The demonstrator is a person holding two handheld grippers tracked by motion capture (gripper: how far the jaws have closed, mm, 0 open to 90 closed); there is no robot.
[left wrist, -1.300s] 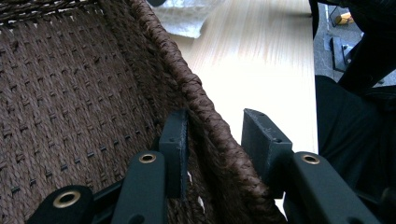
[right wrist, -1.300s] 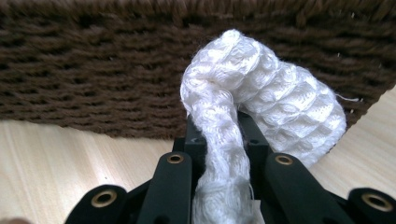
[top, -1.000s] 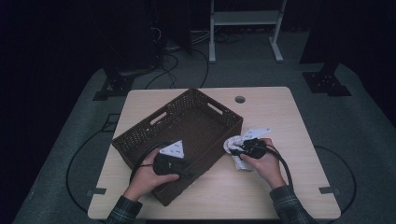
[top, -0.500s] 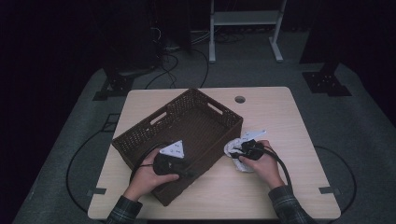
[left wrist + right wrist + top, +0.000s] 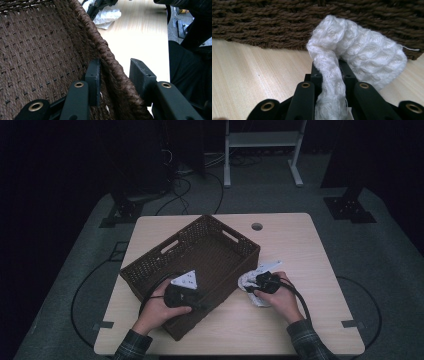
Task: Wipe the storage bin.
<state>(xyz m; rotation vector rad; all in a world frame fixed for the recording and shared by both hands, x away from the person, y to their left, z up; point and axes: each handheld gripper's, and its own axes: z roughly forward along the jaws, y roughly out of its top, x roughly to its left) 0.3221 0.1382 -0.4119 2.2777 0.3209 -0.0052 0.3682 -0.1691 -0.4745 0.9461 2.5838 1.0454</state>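
Right gripper (image 5: 329, 75): jaws pinched on a fold of the white knitted cloth (image 5: 362, 50), which lies on the bench (image 5: 310, 245) just outside the wicker basket (image 5: 200, 255), at 3 o'clock from it. Likely gripped for lifting over the wall. Left gripper (image 5: 117, 77): jaws straddle the basket's near rim, inner one against the weave, outer one seemingly just clear; probably steadying the basket. Basket interior looks empty.

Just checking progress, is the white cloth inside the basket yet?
No, the white cloth lies on the table beside the basket.
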